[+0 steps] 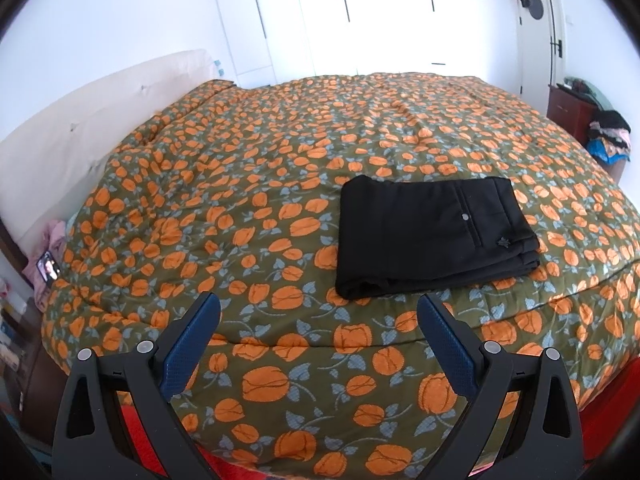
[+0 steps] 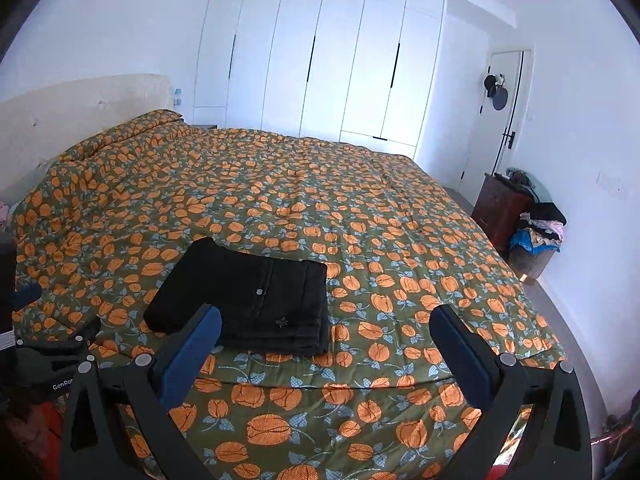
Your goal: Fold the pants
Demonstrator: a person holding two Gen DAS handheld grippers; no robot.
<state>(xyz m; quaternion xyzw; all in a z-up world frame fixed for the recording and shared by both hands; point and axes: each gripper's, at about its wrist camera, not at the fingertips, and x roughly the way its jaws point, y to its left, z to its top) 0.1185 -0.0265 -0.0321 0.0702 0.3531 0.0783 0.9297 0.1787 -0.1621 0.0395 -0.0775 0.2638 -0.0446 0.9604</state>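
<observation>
Pants (image 1: 434, 236) lie folded on quilt (image 1: 248, 184) — both hand-held grippers spread.

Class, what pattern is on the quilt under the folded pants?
Orange flowers with grey-blue leaves on olive green quilt; clearest in the left wrist view.

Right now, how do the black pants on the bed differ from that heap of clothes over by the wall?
The pants are folded into a neat flat rectangle; the heap of clothes is a loose, rumpled pile. The pants are plain black, while the heap mixes black, pink and blue pieces. The pants lie on the flowered bedspread near its front edge; the heap sits off the bed, beside a dark wooden cabinet. Neither is touched by a gripper.
</observation>
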